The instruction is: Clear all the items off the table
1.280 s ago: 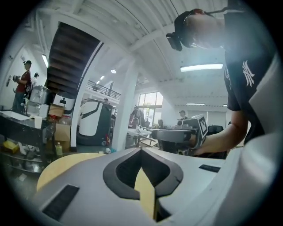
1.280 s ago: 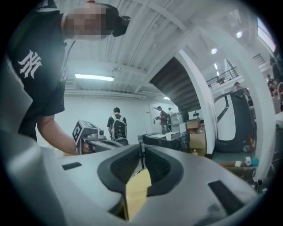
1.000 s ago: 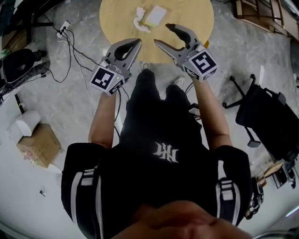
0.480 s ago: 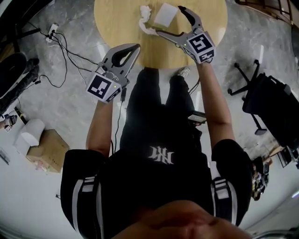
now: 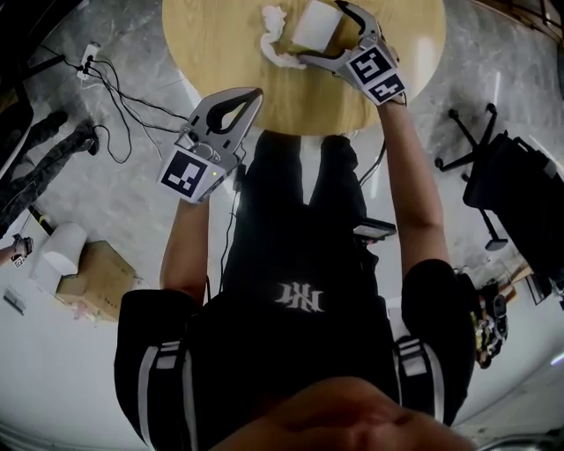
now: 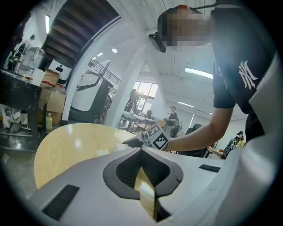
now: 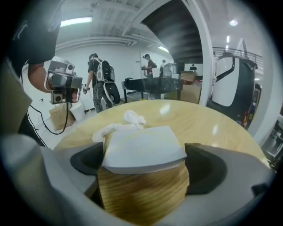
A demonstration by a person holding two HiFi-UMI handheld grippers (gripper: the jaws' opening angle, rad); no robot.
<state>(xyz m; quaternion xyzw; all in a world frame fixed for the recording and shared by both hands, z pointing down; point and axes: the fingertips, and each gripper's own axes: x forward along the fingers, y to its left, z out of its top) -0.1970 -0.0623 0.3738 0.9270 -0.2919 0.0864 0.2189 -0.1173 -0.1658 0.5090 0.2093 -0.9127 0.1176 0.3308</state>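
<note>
Two things lie on the bench (image 5: 220,53): right gripper (image 5: 322,33), jaws just opened wide about the pack (image 5: 310,22), should sink squarely before closing; left gripper (image 5: 256,92) jaws are together.

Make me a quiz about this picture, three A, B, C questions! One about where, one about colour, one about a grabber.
1. Where is the white pack? A. in a drawer B. on the table, between the right gripper's jaws C. on a shelf
2. What colour is the crumpled tissue? A. white B. red C. green
3. How are the left gripper's jaws? A. wide open B. holding a cup C. shut
Answers: B, open jaws flank it; A, white against wood; C, they meet, nothing between.
</note>
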